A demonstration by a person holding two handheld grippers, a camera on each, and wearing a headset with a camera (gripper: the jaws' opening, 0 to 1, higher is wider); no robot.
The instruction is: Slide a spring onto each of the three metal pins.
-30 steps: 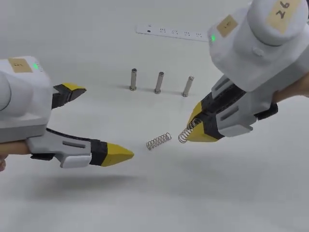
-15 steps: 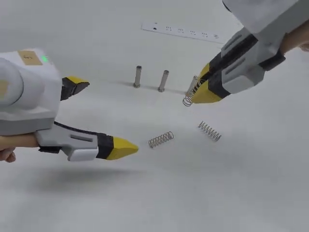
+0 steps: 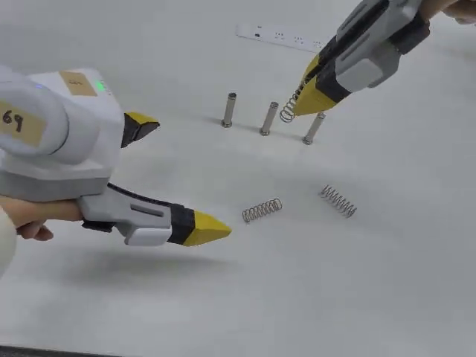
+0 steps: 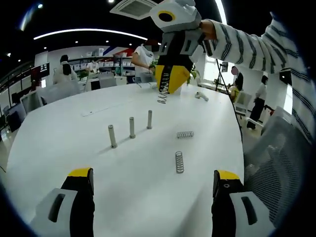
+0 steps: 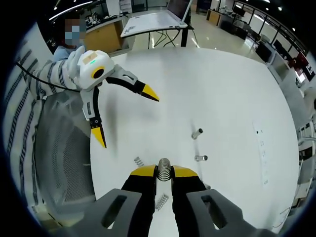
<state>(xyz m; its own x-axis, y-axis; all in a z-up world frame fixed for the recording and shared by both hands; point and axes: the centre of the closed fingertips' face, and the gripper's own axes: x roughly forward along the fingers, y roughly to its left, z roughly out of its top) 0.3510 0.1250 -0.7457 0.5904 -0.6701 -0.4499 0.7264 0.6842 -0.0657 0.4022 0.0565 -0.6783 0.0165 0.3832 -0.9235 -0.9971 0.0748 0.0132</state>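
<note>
Nearest the person, the left gripper hovers low over the white table, jaws spread wide and holding nothing. Its own view shows both yellow tips far apart with tabletop between them. Just beyond its lower tip, the left loose spring lies flat on the table. The right loose spring lies flat a little to its right, apart from it and angled the other way. Further out, three metal pins stand upright in a row, near one another but not touching: left pin, middle pin and right pin, each with a bare shaft. Above the row, from the upper right, the right gripper points down at a slant, jaws clamped on the held spring. It grips the upper coils, and the rest hangs free below the yellow tips. In the head view the spring's lower end falls between the tops of the middle pin and right pin. The left gripper view shows it in the air, apart from all three pins. The right gripper view shows the coil end-on between the closed tips. Farthest off, a white power strip lies flat on the table.
</note>
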